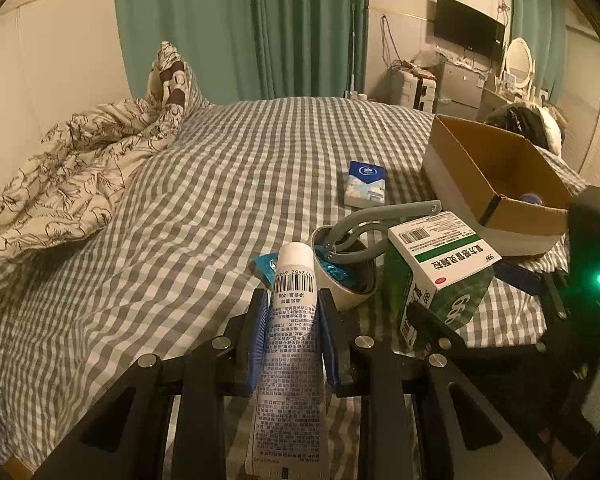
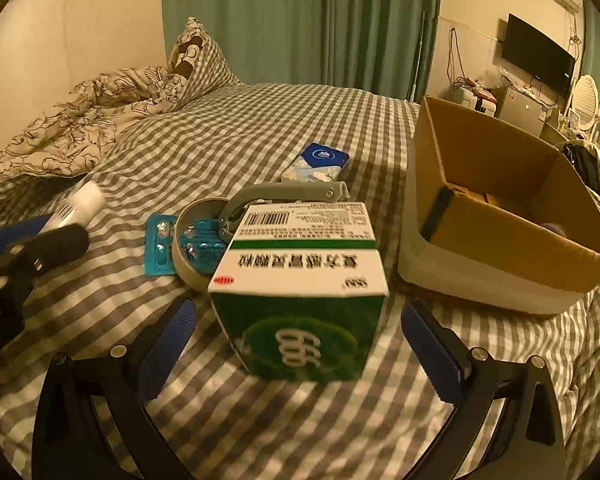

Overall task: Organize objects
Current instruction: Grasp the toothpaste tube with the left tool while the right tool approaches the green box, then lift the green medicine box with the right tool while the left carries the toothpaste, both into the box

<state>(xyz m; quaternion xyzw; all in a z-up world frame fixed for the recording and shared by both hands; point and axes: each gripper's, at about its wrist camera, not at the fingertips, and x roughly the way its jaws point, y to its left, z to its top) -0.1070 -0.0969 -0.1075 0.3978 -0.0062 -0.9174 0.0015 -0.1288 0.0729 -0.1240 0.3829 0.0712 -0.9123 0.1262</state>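
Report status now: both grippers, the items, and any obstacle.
Left gripper shut on white tube. Right gripper open, green medicine box between its fingers, untouched. Cardboard box beside it, nothing blocking.

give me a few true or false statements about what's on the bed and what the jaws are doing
1. The left gripper is shut on the white tube. True.
2. The right gripper grips the green medicine box. False: its jaws stand open either side of the box.
3. The cardboard box sits on the checked bedsheet. True.
4. The blue blister pack lies inside the cardboard box. False: it lies on the sheet, beside the round tin.
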